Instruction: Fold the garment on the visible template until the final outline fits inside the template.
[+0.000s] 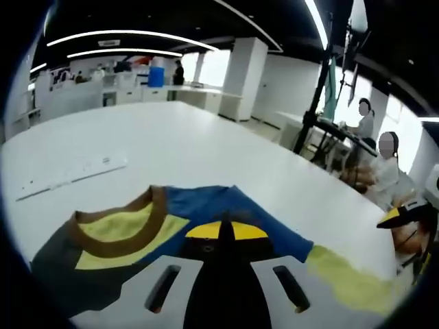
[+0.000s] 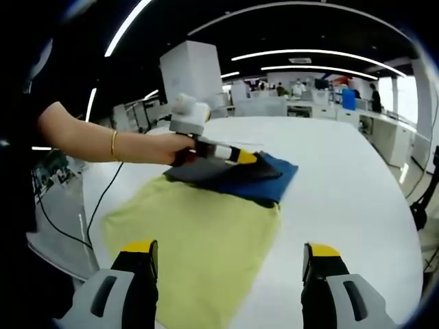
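The garment is a yellow shirt (image 2: 206,240) with a dark grey and blue upper part (image 2: 254,177), lying on the white table (image 2: 343,178). In the left gripper view its brown collar (image 1: 116,240), yellow inner side and blue shoulder (image 1: 206,205) lie just ahead of the jaws. My left gripper (image 1: 223,230) has its yellow tips pressed together on the blue fabric. A hand holds that left gripper (image 2: 240,157) over the folded-over dark part. My right gripper (image 2: 230,264) stands wide open above the shirt's yellow near end, nothing between its fingers.
A pale strip with small marks (image 1: 75,171) lies on the table beyond the collar. A black stand (image 1: 312,103) and seated people (image 1: 381,171) are off the table's side. A black cable (image 2: 103,199) hangs past the table edge. Desks fill the background.
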